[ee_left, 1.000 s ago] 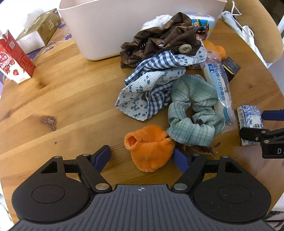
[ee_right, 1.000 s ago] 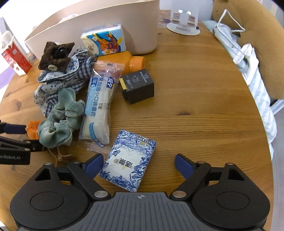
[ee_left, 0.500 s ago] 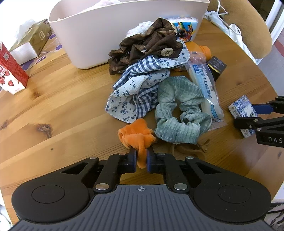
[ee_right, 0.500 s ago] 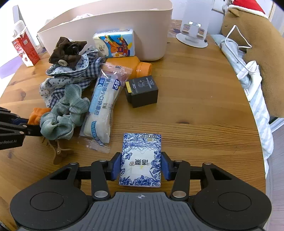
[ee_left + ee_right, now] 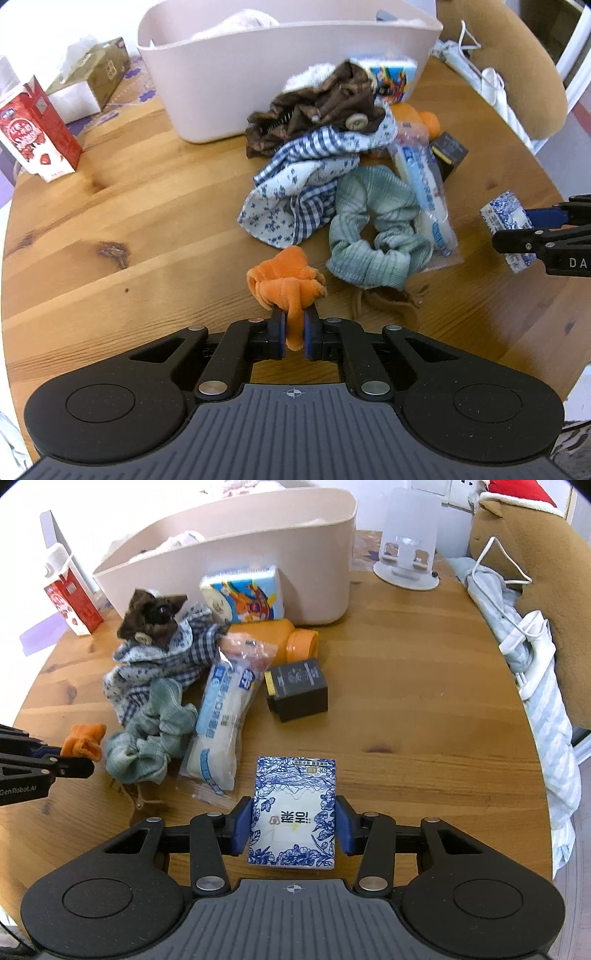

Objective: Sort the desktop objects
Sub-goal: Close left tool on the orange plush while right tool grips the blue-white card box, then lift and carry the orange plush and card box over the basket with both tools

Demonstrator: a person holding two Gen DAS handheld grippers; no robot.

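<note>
My left gripper (image 5: 294, 334) is shut on an orange scrunchie (image 5: 286, 280), held just above the wooden table (image 5: 110, 221); it also shows in the right wrist view (image 5: 83, 740). My right gripper (image 5: 293, 830) is shut on a blue-and-white tissue pack (image 5: 293, 812), which also shows in the left wrist view (image 5: 506, 216). A pile lies ahead: a green scrunchie (image 5: 373, 236), a blue checked cloth (image 5: 306, 184), a brown hair clip (image 5: 321, 107), a plastic-wrapped pack (image 5: 221, 716), an orange bottle (image 5: 280, 642), a black box (image 5: 299, 688). A beige bin (image 5: 280, 66) stands behind.
A cartoon tissue pack (image 5: 245, 594) leans on the bin. A red carton (image 5: 35, 133) and a tissue box (image 5: 88, 79) stand at the far left. A white phone stand (image 5: 406, 554) is at the back right. A chair with clothes (image 5: 535, 646) is beside the table's right edge.
Both grippers closed, the left on the orange scrunchie and the right on the tissue pack, and both have lifted their loads slightly and drawn back from the pile.
</note>
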